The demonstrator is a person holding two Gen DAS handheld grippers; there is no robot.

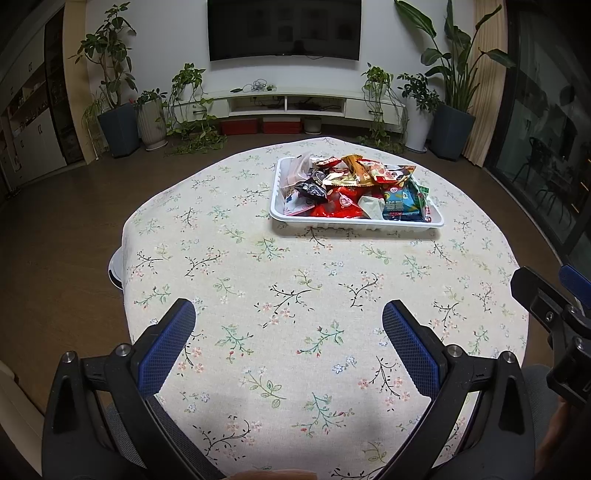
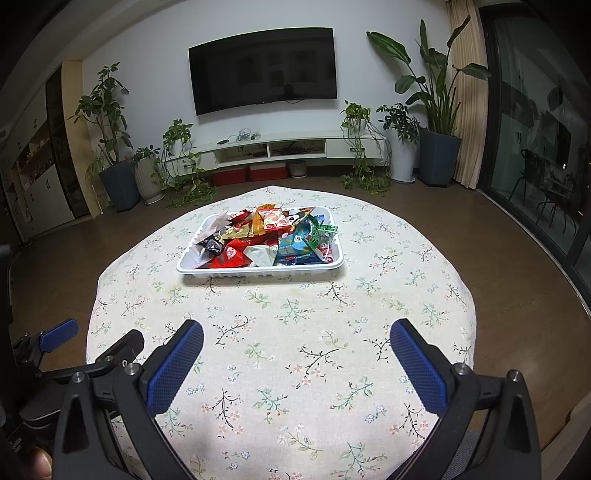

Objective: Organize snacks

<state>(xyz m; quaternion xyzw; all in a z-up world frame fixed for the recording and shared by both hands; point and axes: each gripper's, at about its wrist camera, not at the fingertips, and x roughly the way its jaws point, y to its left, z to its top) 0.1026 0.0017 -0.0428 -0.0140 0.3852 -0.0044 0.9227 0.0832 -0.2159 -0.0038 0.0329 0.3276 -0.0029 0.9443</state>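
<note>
A white plastic tray (image 1: pixel 354 222) stands on the far half of the floral-cloth table (image 1: pixel 295 295). It is piled with several snack packets (image 1: pixel 351 188) in red, gold, black and blue wrappers. It also shows in the right wrist view (image 2: pixel 258 270), with its snack packets (image 2: pixel 266 236). My left gripper (image 1: pixel 288 317) is open and empty, held over the near part of the table. My right gripper (image 2: pixel 295 336) is open and empty too, level with the left one. Part of the right gripper shows at the left wrist view's right edge (image 1: pixel 554 306).
The table's round edge drops to a brown wooden floor (image 1: pixel 74 206). A white object (image 1: pixel 115 267) pokes out under the cloth at the left. Far behind are a wall TV (image 1: pixel 283 27), a low white cabinet (image 1: pixel 288 103) and potted plants (image 1: pixel 114 92).
</note>
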